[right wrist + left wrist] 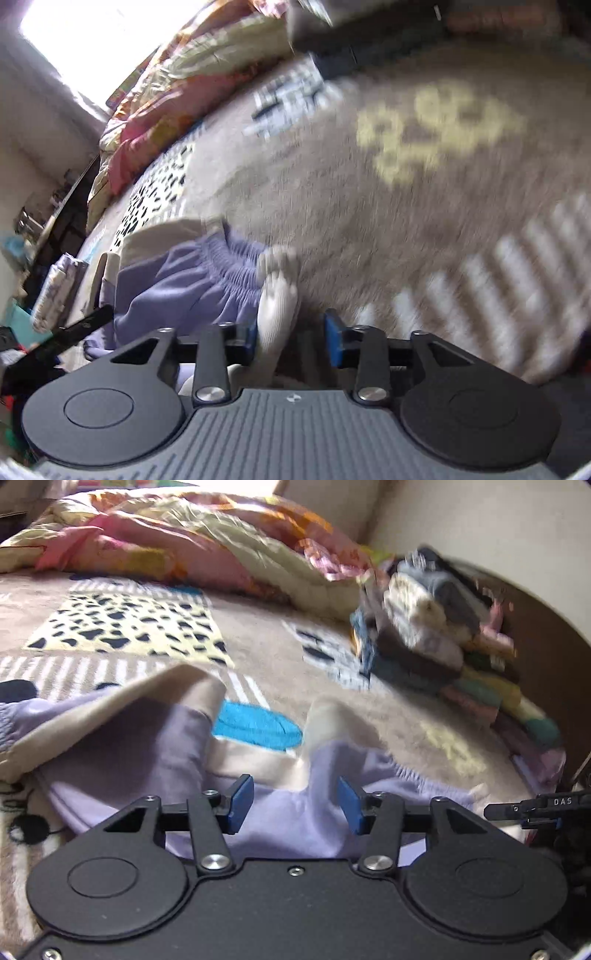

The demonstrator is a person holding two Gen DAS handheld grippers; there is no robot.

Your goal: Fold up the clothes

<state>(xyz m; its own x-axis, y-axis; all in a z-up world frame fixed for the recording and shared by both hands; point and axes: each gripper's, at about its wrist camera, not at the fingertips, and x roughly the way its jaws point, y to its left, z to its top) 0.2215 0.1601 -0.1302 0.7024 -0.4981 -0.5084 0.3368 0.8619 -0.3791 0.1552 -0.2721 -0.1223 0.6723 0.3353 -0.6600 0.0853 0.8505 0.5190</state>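
A lavender garment [147, 746] with cream panels and a gathered elastic waistband [229, 266] lies crumpled on the bed. My left gripper [295, 806] stands open right over its lavender cloth, and the blue pads [242, 801] press on nothing. My right gripper [291, 338] is open at the waistband end. The white drawstring [277, 306] runs up between its jaws and leans on the left pad [252, 338], while the right pad stands clear of it. A black part of the right gripper [535, 808] shows at the right edge of the left wrist view.
The beige fleece blanket [280, 672] with spotted, striped and blue patches covers the bed. A rumpled floral quilt [192, 542] lies at the back. A stack of folded clothes [443, 646] stands at the right against a brown headboard [539, 642]. Clutter sits beside the bed [33, 258].
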